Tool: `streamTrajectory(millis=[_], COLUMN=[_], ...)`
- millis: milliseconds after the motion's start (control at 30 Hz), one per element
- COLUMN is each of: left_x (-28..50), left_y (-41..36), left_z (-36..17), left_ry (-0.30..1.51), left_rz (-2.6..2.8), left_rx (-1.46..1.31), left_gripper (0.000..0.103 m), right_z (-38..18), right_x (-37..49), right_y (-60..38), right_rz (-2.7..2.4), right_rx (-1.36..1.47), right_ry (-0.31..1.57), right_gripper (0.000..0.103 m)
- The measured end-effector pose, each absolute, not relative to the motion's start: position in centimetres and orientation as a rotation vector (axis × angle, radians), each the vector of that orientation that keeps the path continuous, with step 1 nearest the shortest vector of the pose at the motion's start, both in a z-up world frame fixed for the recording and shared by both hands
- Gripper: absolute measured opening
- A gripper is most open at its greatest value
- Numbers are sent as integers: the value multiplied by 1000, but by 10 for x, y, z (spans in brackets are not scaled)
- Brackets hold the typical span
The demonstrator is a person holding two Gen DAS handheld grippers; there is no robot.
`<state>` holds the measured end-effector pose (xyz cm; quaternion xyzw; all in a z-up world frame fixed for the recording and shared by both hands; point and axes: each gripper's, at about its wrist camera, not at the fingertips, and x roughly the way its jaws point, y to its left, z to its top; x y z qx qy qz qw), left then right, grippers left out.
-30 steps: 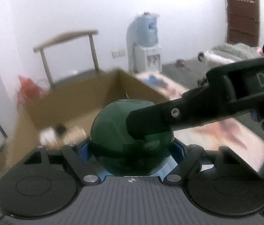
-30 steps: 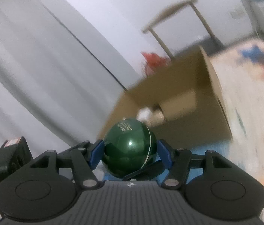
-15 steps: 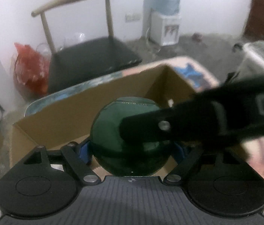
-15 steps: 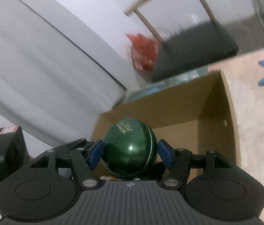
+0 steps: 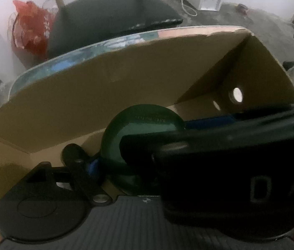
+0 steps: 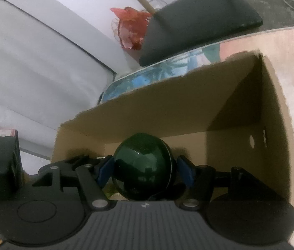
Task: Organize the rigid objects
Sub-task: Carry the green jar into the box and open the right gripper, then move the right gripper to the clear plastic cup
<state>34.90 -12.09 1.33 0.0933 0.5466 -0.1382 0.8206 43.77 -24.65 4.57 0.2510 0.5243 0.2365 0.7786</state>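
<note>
We had the dark green ball point(image 6: 141, 166) pinched between the blue pads point(image 6: 104, 169) of the right gripper point(image 6: 142, 167), the jaws pressed against its two sides, and it hung low inside the open cardboard box point(image 6: 167, 108), with the brown far wall rising just ahead of the jaws. From the left wrist view the same green ball point(image 5: 130, 129) sat between the jaws of the left gripper point(image 5: 130, 166) as well, though only its left blue pad point(image 5: 91, 166) showed, right beside the ball; the black body of the other tool lay across the right half of that view, so we could not tell whether the left jaws were truly clamped or merely alongside. We judged the placing step nearly done, with the release into the box the move that remained. The risks lay there: a smooth round ball let go above the box floor could bounce or roll toward the right-hand wall with its round holes point(image 5: 237, 94), and if one pair of jaws spread before the other, the ball could be pushed sideways and slip out early. The two tools were crowded closely together in the box, so a careless withdrawal could knock the ball or catch the torn cardboard rim and drag the box along the patterned bench point(image 6: 251, 43) beyond the jaws.
</note>
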Motion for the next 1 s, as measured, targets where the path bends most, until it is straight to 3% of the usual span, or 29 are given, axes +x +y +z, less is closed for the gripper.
streamTrajectory(millis=[367, 533, 633, 1000], left_x=[356, 353, 349, 290], left_y=[-119, -120, -120, -91], left_z=[11, 22, 35, 119], left_ry=[1208, 1180, 1142, 969], left_rz=[-287, -284, -283, -309], left_rx=[201, 206, 220, 208], left_gripper=[83, 91, 97, 98], right_z=[40, 49, 64, 145], right_x=[442, 436, 430, 340], right_y=[-241, -239, -244, -298], right_rz=[472, 462, 452, 532], right_rx=[483, 462, 453, 559], right_ry=[1137, 1109, 1064, 783], right_gripper=[68, 68, 68, 68])
